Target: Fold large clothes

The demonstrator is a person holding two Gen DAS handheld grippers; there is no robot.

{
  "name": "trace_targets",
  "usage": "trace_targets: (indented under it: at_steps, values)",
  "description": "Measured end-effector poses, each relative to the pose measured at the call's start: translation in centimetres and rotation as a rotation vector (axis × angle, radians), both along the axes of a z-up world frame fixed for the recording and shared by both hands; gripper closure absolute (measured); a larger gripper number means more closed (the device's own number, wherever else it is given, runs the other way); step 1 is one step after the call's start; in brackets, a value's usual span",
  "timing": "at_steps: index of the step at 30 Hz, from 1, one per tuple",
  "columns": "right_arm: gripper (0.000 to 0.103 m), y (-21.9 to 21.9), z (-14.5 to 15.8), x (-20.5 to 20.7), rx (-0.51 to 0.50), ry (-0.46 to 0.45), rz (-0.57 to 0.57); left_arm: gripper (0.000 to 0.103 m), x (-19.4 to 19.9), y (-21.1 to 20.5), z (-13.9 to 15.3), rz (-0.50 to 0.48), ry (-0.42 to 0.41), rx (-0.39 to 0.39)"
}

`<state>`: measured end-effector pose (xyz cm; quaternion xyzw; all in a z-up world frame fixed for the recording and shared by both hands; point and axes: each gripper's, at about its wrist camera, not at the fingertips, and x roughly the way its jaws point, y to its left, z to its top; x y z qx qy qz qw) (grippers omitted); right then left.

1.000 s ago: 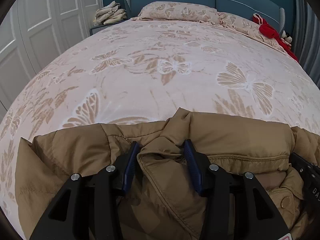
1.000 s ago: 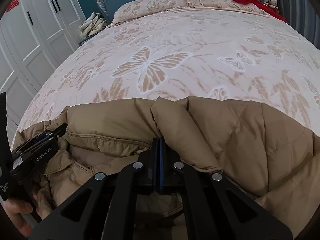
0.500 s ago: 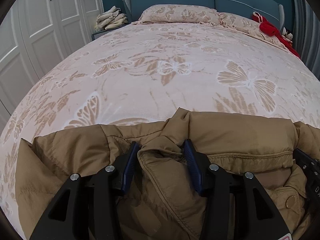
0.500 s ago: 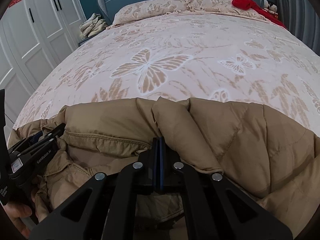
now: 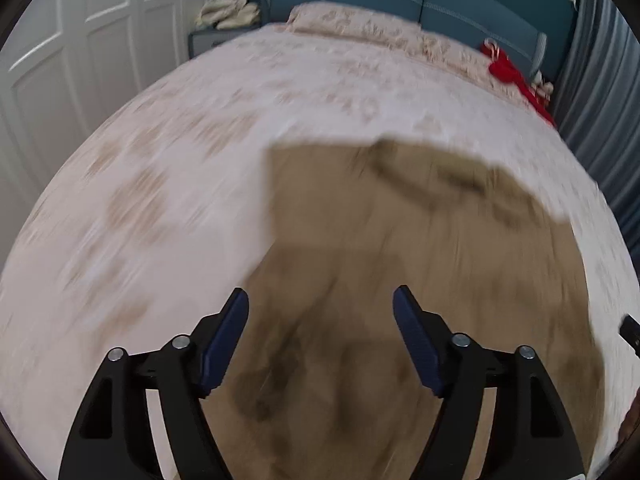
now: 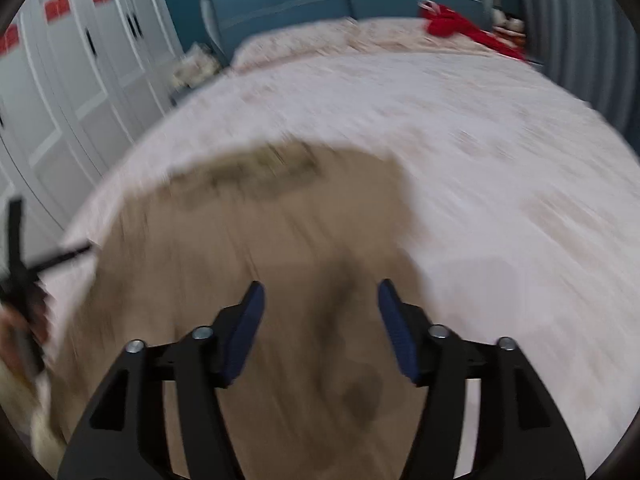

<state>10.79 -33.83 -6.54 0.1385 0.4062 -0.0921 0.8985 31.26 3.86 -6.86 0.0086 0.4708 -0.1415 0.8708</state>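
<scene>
The tan padded jacket [image 5: 400, 280] is being shown lying spread on the bed [image 5: 160, 200], at the foot end, well apart from the pillows [image 5: 360, 24] by the headboard. Both views are being blurred, so seams, collar and sleeves are not being resolved.

The left gripper [image 5: 320, 320] is being held with its jaws wide apart and nothing is being gripped between them; only jacket cloth is being seen through the gap. The right gripper [image 6: 320, 312] is likewise being held open and empty above the cloth. Contact between pads and cloth cannot be told.

Relative to the jacket, the left gripper is being held over the near left part, and the right gripper over the near right part. In each view the garment is being seen straight ahead of the fingers, running away toward the headboard; its long axis is being judged, tentatively, to run along the bed. A darker creased band [image 6: 248, 176] is being seen at the jacket's far edge. Neither gripper is being judged nearer, so the next fold would probably call for both at the near edge.

A red garment [image 6: 460, 26] is lying near the pillows, well apart from the jacket.
</scene>
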Motion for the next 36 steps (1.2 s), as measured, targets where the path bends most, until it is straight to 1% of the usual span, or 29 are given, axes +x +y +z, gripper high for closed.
trace_targets:
  at_steps: [1, 2, 3, 4, 5, 6, 7, 8, 9, 10, 11, 12, 13, 14, 15, 17, 18, 19, 20, 21, 22, 23, 24, 26, 27, 30, 33, 34, 36]
  values:
    - [0.041, -0.2, -0.3, -3.8, -0.001, 0.036, -0.022, 0.030, -2.3, 2.3, -0.1, 0.014, 0.029, 0.000]
    - [0.040, -0.3, -0.6, -6.2, 0.007, 0.063, -0.041, 0.029, -3.9, 3.9, -0.3, 0.026, 0.056, -0.006]
    - [0.040, -0.5, -1.3, -9.7, 0.032, 0.106, -0.075, 0.029, -6.0, 5.9, -0.9, 0.045, 0.100, -0.013]
    - [0.039, -0.7, -2.1, -12.5, 0.062, 0.135, -0.112, 0.029, -7.3, 7.3, -1.3, 0.064, 0.127, -0.017]
    - [0.039, -0.9, -2.5, -14.1, 0.086, 0.145, -0.137, 0.029, -8.6, 8.4, -1.9, 0.083, 0.151, -0.022]
    - [0.039, -0.9, -3.4, -16.5, 0.144, 0.154, -0.172, 0.029, -10.3, 9.7, -2.7, 0.099, 0.182, -0.029]
    - [0.039, -0.9, -4.2, -18.1, 0.193, 0.162, -0.198, 0.029, -11.4, 10.4, -3.2, 0.114, 0.196, -0.036]
    - [0.039, -0.8, -4.8, -18.7, 0.219, 0.169, -0.212, 0.029, -12.5, 11.0, -3.8, 0.126, 0.214, -0.049]
    - [0.039, -0.5, -5.5, -19.8, 0.272, 0.164, -0.226, 0.029, -13.3, 11.5, -4.2, 0.135, 0.233, -0.069]
    - [0.039, -0.2, -5.9, -20.3, 0.312, 0.156, -0.231, 0.029, -14.0, 11.9, -4.5, 0.147, 0.248, -0.100]
    - [0.039, 0.1, -6.7, -20.7, 0.390, 0.144, -0.237, 0.029, -14.5, 12.1, -4.8, 0.157, 0.261, -0.131]
    - [0.039, 0.3, -7.0, -21.0, 0.432, 0.137, -0.233, 0.029, -14.9, 12.1, -4.9, 0.166, 0.271, -0.154]
    - [0.039, 0.7, -7.2, -20.8, 0.454, 0.132, -0.229, 0.029, -15.3, 12.0, -5.0, 0.167, 0.276, -0.181]
    - [0.037, 1.5, -7.4, -20.5, 0.458, 0.128, -0.223, 0.029, -15.4, 11.9, -5.1, 0.168, 0.278, -0.187]
    - [0.037, 1.9, -7.6, -20.4, 0.453, 0.130, -0.220, 0.029, -15.5, 11.7, -5.1, 0.170, 0.274, -0.189]
    - [0.038, 2.8, -7.7, -20.0, 0.416, 0.139, -0.230, 0.033, -16.0, 11.4, -5.2, 0.164, 0.280, -0.193]
    - [0.042, 3.0, -7.5, -19.8, 0.412, 0.137, -0.228, 0.041, -16.1, 11.1, -5.1, 0.156, 0.292, -0.194]
    - [0.052, 3.2, -7.4, -19.7, 0.408, 0.134, -0.222, 0.051, -16.2, 11.2, -5.1, 0.147, 0.296, -0.198]
    - [0.070, 3.4, -7.4, -19.8, 0.403, 0.137, -0.217, 0.057, -16.5, 11.0, -4.9, 0.135, 0.297, -0.194]
    - [0.082, 3.6, -7.2, -19.8, 0.381, 0.146, -0.212, 0.072, -16.7, 10.8, -4.6, 0.109, 0.295, -0.191]
    - [0.090, 3.5, -7.1, -19.9, 0.368, 0.149, -0.210, 0.088, -16.8, 10.9, -4.3, 0.096, 0.289, -0.192]
    - [0.095, 3.5, -6.8, -20.1, 0.373, 0.141, -0.205, 0.099, -17.1, 10.9, -3.8, 0.089, 0.276, -0.184]
    - [0.096, 3.4, -6.3, -20.4, 0.382, 0.121, -0.204, 0.101, -17.3, 11.0, -3.4, 0.083, 0.268, -0.186]
    - [0.099, 3.5, -4.8, -21.0, 0.367, 0.083, -0.185, 0.103, -18.1, 11.8, -1.5, 0.069, 0.235, -0.229]
    - [0.099, 3.7, -3.5, -21.6, 0.352, 0.055, -0.167, 0.103, -18.5, 12.0, -0.6, 0.063, 0.222, -0.238]
    - [0.100, 4.5, 0.6, -23.6, 0.319, -0.006, -0.115, 0.103, -20.7, 13.1, 3.3, 0.034, 0.179, -0.281]
    - [0.100, 5.3, 5.7, -26.1, 0.287, -0.092, -0.071, 0.103, -23.7, 15.2, 8.6, 0.032, 0.113, -0.346]
    - [0.100, 5.5, 7.4, -26.7, 0.273, -0.124, -0.064, 0.103, -24.0, 15.5, 10.1, 0.035, 0.093, -0.360]
    - [0.100, 5.5, 10.8, -26.9, 0.237, -0.195, -0.055, 0.103, -24.2, 16.0, 13.7, 0.030, 0.025, -0.392]
